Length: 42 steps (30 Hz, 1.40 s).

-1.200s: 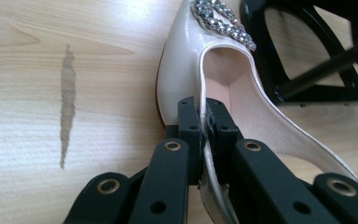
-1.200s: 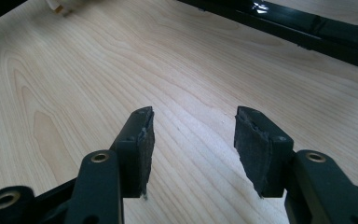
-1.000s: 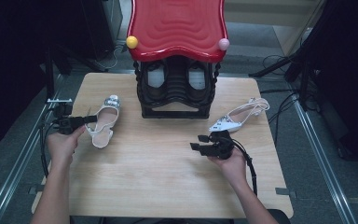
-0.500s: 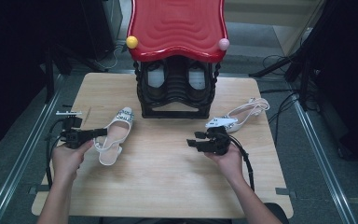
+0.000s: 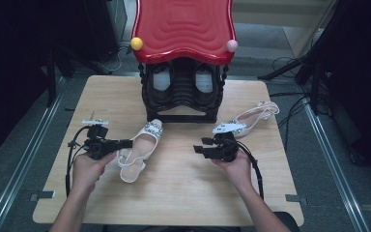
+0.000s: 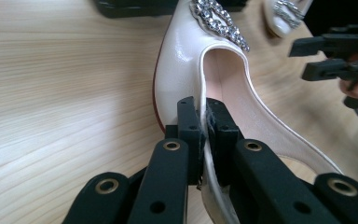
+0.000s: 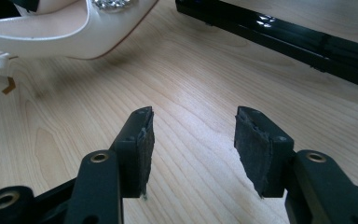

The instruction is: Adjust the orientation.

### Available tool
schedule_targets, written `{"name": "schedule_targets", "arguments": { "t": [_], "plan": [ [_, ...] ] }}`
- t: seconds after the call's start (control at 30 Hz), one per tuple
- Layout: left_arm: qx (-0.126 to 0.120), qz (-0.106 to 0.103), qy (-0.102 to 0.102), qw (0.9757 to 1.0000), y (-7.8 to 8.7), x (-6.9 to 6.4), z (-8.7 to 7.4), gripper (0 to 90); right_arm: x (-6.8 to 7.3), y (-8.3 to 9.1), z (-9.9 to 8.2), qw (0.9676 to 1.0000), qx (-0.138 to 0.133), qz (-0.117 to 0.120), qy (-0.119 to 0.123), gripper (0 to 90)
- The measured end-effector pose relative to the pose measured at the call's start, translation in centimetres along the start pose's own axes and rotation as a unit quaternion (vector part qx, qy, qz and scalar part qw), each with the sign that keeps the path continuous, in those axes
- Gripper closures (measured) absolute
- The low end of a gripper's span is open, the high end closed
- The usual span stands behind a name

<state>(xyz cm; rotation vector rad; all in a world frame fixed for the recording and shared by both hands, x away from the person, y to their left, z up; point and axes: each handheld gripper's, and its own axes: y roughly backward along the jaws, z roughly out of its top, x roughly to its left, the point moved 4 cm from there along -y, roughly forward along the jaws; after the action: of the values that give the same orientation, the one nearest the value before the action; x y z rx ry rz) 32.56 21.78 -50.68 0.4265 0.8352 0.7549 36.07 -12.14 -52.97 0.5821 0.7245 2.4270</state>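
Lying on the light wooden table (image 5: 183, 188), just in front of the black shoe rack (image 5: 182, 96) with its red wavy top, the cream slingback shoe with a rhinestone buckle (image 5: 140, 152) was clamped by its side wall in the left gripper (image 5: 125, 143). From the left gripper view the two black pads (image 6: 189, 126) could be seen pressed together on the thin upper edge of that shoe (image 6: 186, 70), one inside and one outside; the high view gave only the jaw tips meeting the shoe's rim. Its heel end was cut off at the bottom of the left gripper view. The right gripper (image 5: 200, 145) rested near the table's middle with its jaws standing wide and nothing between them, as the right gripper view made plain (image 7: 191, 140). A second cream shoe (image 5: 244, 123) lay just behind it, toe toward the rack. Inside the rack, two pale shapes sat in dark compartments, too dim to identify.
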Motion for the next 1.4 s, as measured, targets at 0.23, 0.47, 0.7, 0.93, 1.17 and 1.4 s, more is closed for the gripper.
{"name": "schedule_targets", "arguments": {
  "t": [0.23, 0.47, 0.7, 0.93, 1.17, 1.4],
  "plan": [
    [0.023, -0.023, -0.025, 0.9992, -2.8, -1.7, 0.3, 86.6, 0.2, 0.4, -0.5, 1.0000, 0.001, -0.007, -0.001, 48.8],
    [0.046, -0.039, -0.037, 0.9975, -5.7, -3.1, 0.5, 86.5, 0.5, 0.9, -1.2, 0.9999, 0.001, -0.016, -0.004, 48.9],
    [0.062, -0.040, -0.049, 0.9961, -8.1, -3.6, 0.8, 86.2, 0.7, 1.1, -1.8, 0.9997, 0.001, -0.025, -0.006, 49.0],
    [0.069, -0.032, -0.043, 0.9962, -9.5, -3.1, 1.0, 86.3, 1.3, 0.6, -2.2, 0.9995, 0.004, -0.030, -0.006, 49.5],
    [0.065, -0.020, -0.061, 0.9959, -9.3, -3.3, 1.1, 80.3, 1.8, -0.4, -2.0, 0.9984, -0.003, -0.056, -0.002, 60.7],
    [0.045, -0.004, -0.078, 0.9959, -7.3, -3.5, 1.7, 63.1, 2.8, -1.4, -2.0, 0.9992, -0.006, -0.039, 0.001, 89.1]
  ]
}}
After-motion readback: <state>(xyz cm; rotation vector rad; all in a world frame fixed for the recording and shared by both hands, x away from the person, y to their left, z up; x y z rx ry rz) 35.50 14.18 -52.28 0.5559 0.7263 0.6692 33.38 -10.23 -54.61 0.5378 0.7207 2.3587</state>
